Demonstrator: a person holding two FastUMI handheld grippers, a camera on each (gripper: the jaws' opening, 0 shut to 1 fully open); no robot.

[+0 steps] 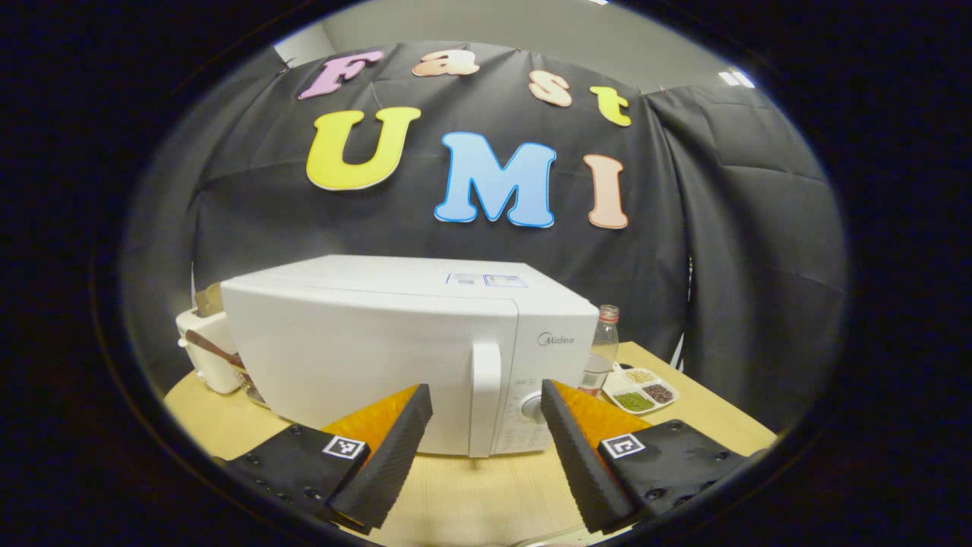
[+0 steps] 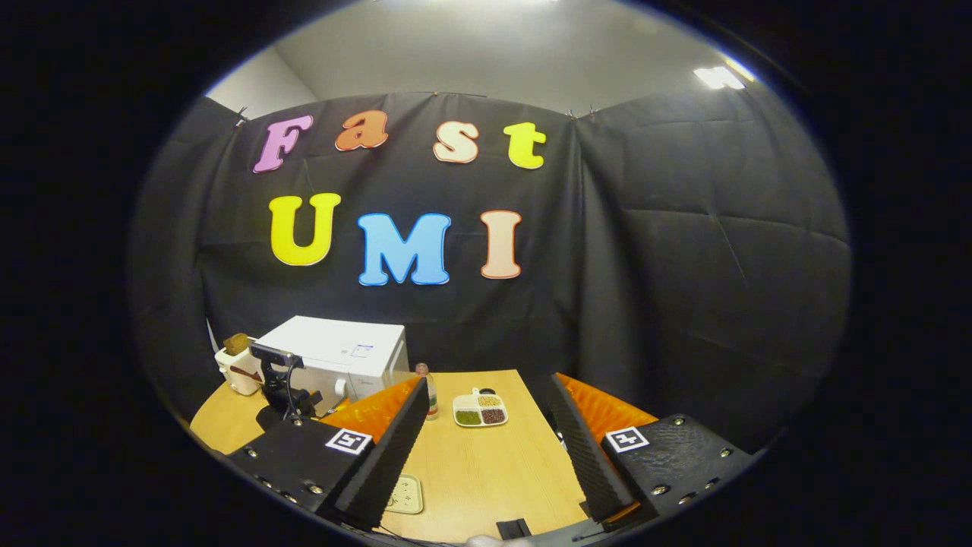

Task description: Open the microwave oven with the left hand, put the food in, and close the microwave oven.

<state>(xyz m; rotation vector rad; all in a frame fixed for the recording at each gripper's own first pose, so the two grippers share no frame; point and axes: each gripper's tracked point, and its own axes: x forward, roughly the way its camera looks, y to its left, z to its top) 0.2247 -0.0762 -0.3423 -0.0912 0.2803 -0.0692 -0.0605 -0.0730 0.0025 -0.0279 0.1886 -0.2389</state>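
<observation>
Facing the white box-shaped microwave oven in the left gripper view, I have my left gripper spread wide with nothing between its fingers, and the oven's upright white door handle stands straight ahead in the gap between them, not touched. The door is closed, and the round control knob sits just behind my right-hand fingertip. Past that finger, on the pale wooden table, a clear plastic bottle with a red cap stands beside the oven, and a white divided dish of green, tan and dark grains lies just beyond it. Beyond my left-hand finger, a white appliance holding something brown stands at the oven's far side. In the right gripper view, my right gripper is also spread apart and empty, well back from everything; the divided dish lies ahead between its fingers, the bottle just past the left-hand fingertip, and the microwave farther off beyond that finger, with my left gripper dark in front of it.
</observation>
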